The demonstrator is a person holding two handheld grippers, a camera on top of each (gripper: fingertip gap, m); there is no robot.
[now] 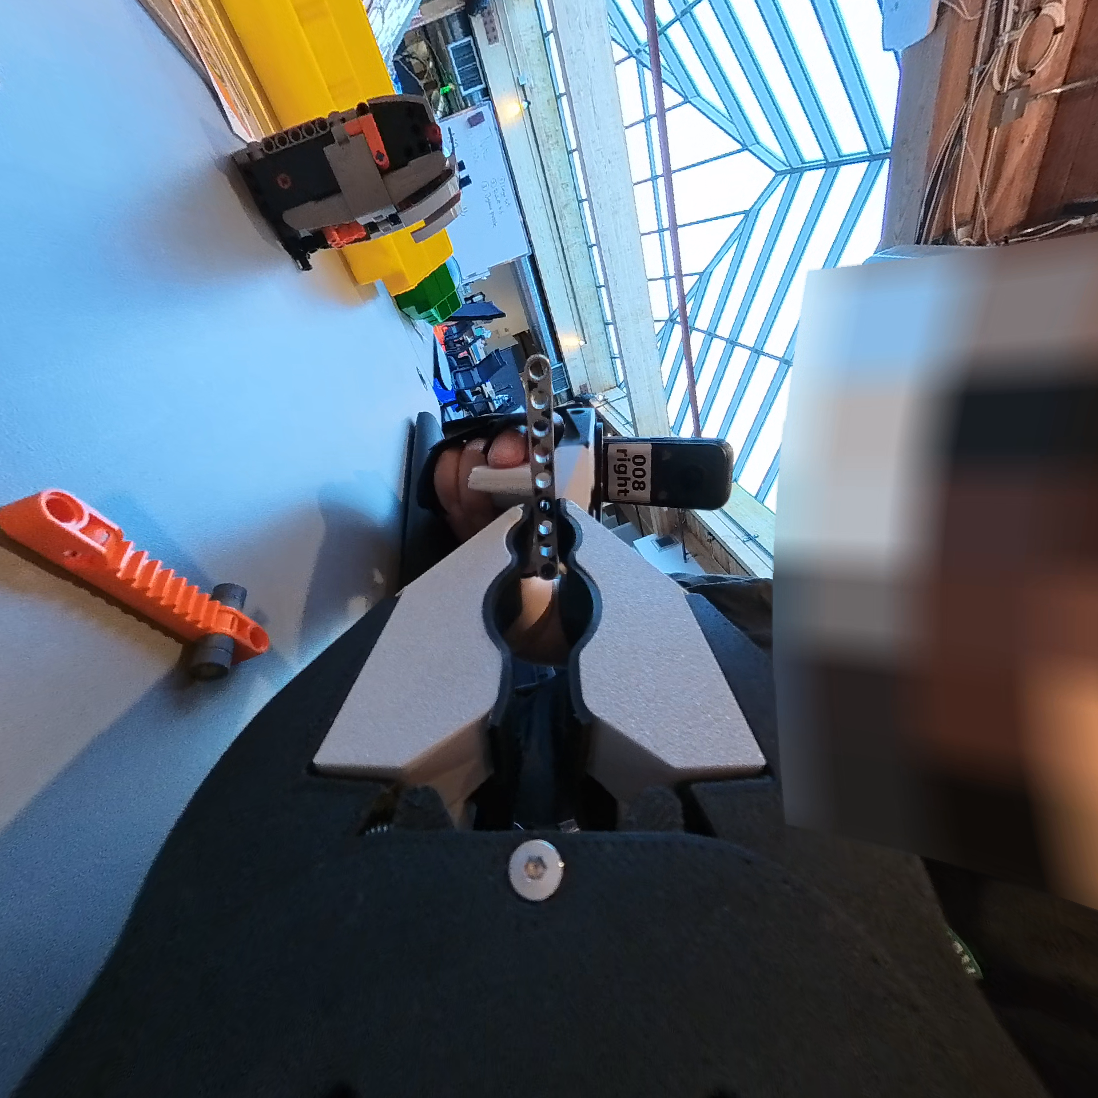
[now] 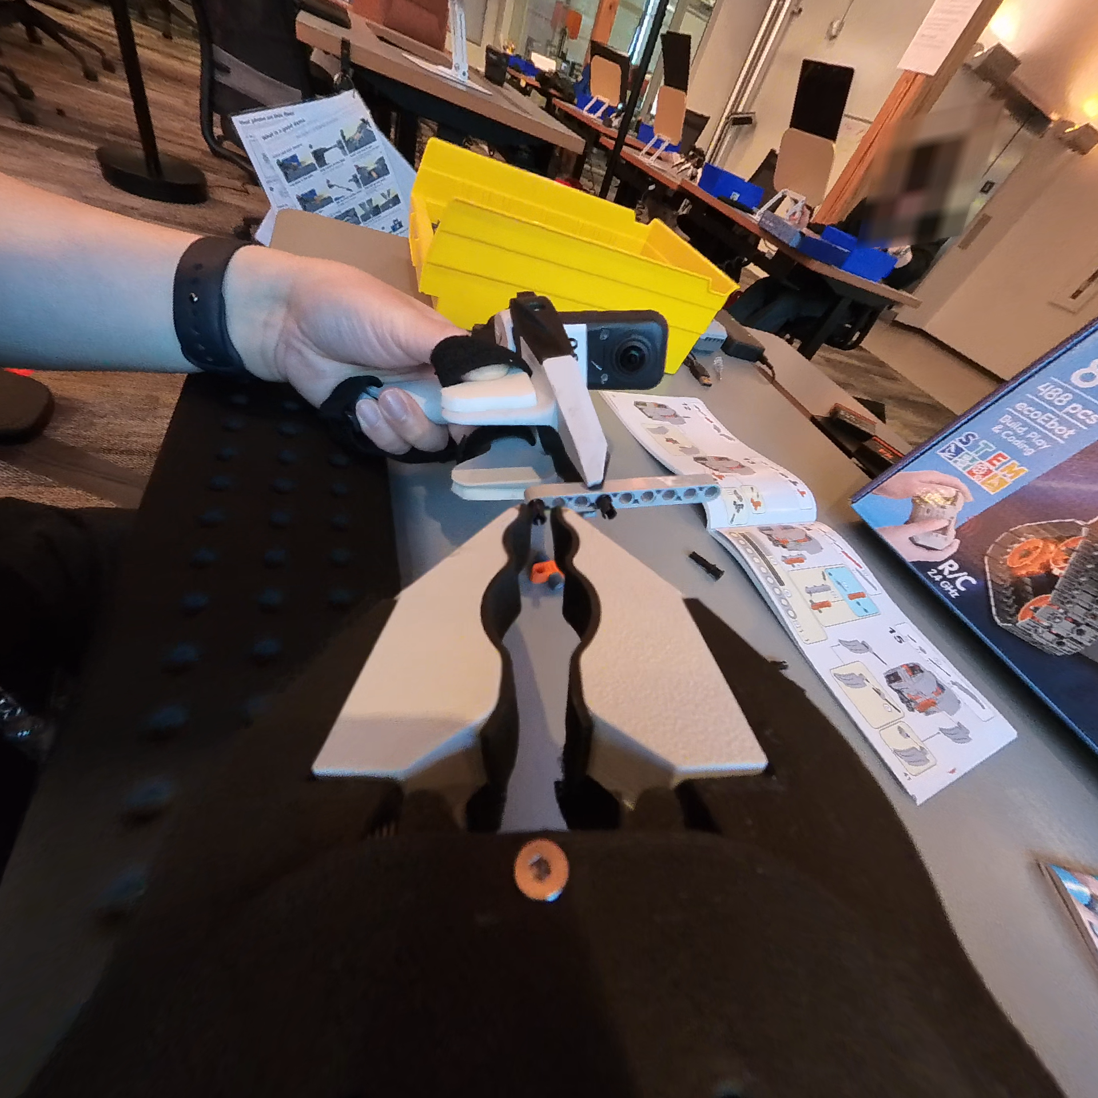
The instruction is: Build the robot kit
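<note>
My left gripper is shut on one end of a long grey beam with holes, held above the grey table. In the right wrist view the left gripper holds that beam level, with a black pin stuck in it. My right gripper is closed on another small black pin right at the beam's near end. The right gripper's camera and a hand show behind the beam in the left wrist view.
An orange toothed rack and a partly built model lie on the table by yellow bins. An open instruction booklet, a kit box, a loose black pin and a small orange-grey piece lie nearby. My left and right fingertips are right by each other.
</note>
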